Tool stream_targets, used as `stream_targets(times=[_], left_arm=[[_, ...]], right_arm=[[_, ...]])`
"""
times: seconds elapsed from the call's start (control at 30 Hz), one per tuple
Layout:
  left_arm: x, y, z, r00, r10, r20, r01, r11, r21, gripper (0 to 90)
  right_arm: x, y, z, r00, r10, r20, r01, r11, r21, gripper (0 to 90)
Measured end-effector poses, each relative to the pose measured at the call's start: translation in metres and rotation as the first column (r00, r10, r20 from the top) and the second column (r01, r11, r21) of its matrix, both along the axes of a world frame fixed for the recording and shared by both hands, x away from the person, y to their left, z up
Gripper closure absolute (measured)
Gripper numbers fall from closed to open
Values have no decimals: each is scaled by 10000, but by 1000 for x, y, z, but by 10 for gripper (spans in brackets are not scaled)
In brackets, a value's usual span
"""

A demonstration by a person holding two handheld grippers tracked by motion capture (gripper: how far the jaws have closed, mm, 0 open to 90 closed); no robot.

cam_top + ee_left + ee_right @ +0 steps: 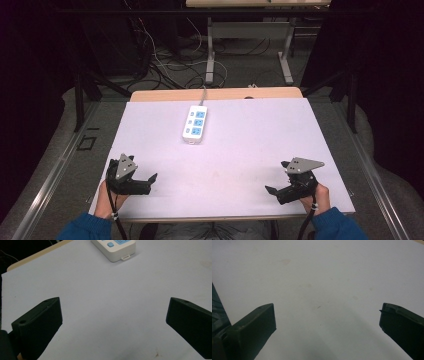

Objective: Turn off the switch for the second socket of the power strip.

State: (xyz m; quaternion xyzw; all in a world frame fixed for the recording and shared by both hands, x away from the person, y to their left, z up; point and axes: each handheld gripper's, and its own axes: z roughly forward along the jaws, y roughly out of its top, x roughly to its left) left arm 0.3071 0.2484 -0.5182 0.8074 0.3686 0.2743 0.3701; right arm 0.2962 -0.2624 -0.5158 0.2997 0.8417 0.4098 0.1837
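A white power strip with blue sockets lies on the white table top, at the far middle, its cord leading off the back edge. In the left gripper view its near end shows at the top. My left gripper rests near the front left corner, open, with nothing between its jaws. Open as well, my right gripper sits near the front right corner over bare table. Both are well short of the strip.
A wooden strip of table runs along the far edge. Beyond it, cables lie on the floor beside the metal legs of another table. Dark frame struts stand at both sides.
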Motion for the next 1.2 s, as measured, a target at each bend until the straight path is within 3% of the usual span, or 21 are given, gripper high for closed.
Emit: stream_targets(times=[0.5, 0.63, 1.2], left_arm=[[17, -8, 0, 9999, 69, 93, -70, 9998, 160, 3], [24, -12, -1, 10000, -2, -77, 3, 9998, 179, 3], [49, -27, -5, 9999, -36, -146, 40, 9994, 332, 3]], right_arm=[[0, 0, 0, 10000, -39, 1, 39, 10000, -1, 1], [0, 0, 0, 10000, -34, 1, 34, 10000, -10, 1], [0, 0, 0, 10000, -42, -38, 42, 10000, 4, 2]])
